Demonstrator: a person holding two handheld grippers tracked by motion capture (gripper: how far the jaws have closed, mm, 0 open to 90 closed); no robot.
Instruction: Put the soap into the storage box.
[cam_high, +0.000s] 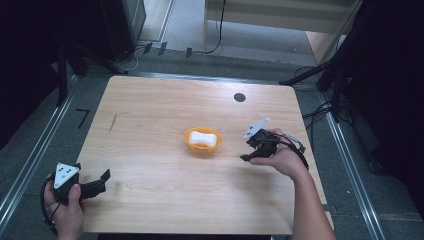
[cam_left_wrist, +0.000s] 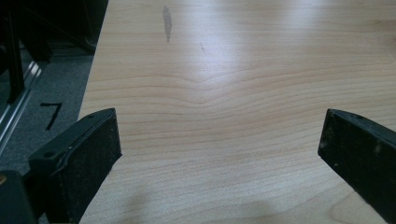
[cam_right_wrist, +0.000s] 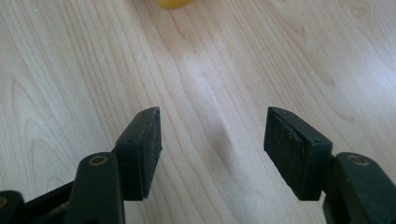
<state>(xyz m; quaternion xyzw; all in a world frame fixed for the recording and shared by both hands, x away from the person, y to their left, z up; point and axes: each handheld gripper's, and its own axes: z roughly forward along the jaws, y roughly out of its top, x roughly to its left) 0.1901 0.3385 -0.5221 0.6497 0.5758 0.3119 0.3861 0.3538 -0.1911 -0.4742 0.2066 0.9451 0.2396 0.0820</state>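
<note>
Two hand-held grippers sit over a pale wooden table (cam_high: 150, 105) with rounded corners, and both carry nothing. Near the middle of the table stands a small orange plastic bowl (cam_high: 202, 140), and a white rounded block (cam_high: 203, 138) lies inside it.

At the near left corner, the person's left hand (cam_high: 67, 212) grips the left gripper (cam_high: 101, 180), which bears a grey three-cornered plate (cam_high: 65, 174) on top and points right, toward the table's centre. In the left gripper view its black jaws stand wide apart, with bare wood grain between them and a dark smear (cam_left_wrist: 166, 23) on the board farther off. A black mark shaped like a 7 (cam_left_wrist: 51, 115) shows on the grey floor beyond the table's left edge.

To the right of the bowl, well apart from it, the right hand (cam_high: 280, 157) holds the right gripper (cam_high: 248, 152) low over the wood, pointing left toward the bowl. In the right gripper view its jaws are apart, clear of any object, and a sliver of the orange bowl's rim shows at the top edge. A small round black hole (cam_high: 239, 97) lies near the table's far edge.
</note>
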